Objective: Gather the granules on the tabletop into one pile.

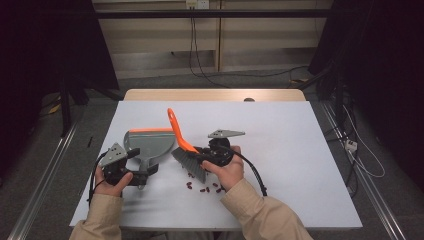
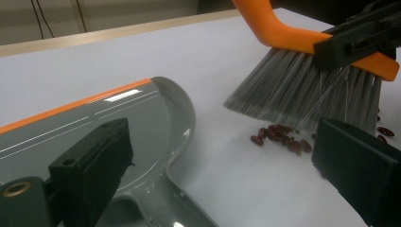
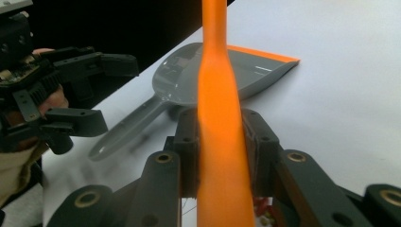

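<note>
In the high view, a grey plastic dustpan with an orange front edge [image 1: 149, 142] is lying flat on the white table [image 1: 280, 150], its pan holding nothing and its handle pointing toward the person. The left gripper [image 1: 142, 176] is sitting at the end of that handle, jaws on either side of it; whether they are pressing on it cannot be told. The right gripper [image 1: 200, 152] is clamping an orange-handled hand brush with grey bristles [image 1: 182, 145], whose handle is sticking up and away while the bristles are pointing down at the table. A scatter of small dark red beans [image 1: 202, 187] is lying on the table just in front of the bristles, beside the dustpan and apart from it.

In the left gripper view, the two black jaws are standing wide apart, with the dustpan [image 2: 118, 123] stretching away between and past them, its handle running down toward the lower edge. The pan is showing bare. The brush bristles [image 2: 302, 94] are touching the table behind a cluster of beans [image 2: 279, 135].

In the right gripper view, the jaws are closing narrowly on the orange brush handle [image 3: 220, 118], pads pressing both of its sides. Beyond it, the dustpan [image 3: 189, 80] is lying open and unfilled, with the left gripper [image 3: 71, 94] at its handle. No writing or label can be read on anything.
</note>
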Demonstrator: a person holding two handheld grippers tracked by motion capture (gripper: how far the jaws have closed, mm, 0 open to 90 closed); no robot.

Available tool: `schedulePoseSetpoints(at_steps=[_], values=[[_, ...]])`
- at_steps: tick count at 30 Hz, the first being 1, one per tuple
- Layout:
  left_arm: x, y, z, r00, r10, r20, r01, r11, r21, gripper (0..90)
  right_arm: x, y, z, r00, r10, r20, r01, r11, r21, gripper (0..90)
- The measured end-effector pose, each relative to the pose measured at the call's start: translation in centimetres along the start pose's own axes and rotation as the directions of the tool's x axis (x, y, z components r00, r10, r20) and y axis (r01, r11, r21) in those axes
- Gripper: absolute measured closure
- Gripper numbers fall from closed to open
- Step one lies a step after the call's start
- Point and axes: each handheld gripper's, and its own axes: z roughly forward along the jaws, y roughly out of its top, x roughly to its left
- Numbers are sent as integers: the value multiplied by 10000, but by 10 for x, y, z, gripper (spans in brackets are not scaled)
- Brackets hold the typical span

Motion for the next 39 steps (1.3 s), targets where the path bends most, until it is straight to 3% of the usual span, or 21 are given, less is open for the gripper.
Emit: schedulePoseSetpoints(at_steps=[6, 13, 18, 20, 28, 39], values=[[0, 1, -1, 10000, 17, -9, -17, 10000, -58, 56, 11, -7, 10, 9991, 433, -15, -433, 9990, 136, 714], [1, 1, -1, 10000, -7, -43, 6, 9999, -106, 56, 17, -14, 22, 9893, 1441, -222, -1433, 9891, 331, 713], [0, 1, -2, 10000, 51, -22, -52, 10000, -50, 57, 17, -21, 33, 9872, 1537, 437, -1565, 9852, 703, 713], [0, 1, -2, 10000, -27, -37, 27, 9999, -124, 56, 13, -21, 32, 9816, 1788, 662, -1838, 9798, 782, 713], [0, 1, -3, 10000, -45, -58, 44, 9999, -163, 56, 4, -23, 22, 9746, 1791, 1342, -1924, 9768, 939, 709], [0, 1, -3, 9999, 112, -86, -113, 9999, -61, 57, -10, -26, 2, 9623, 2045, 1790, -2211, 9721, 778, 707]])
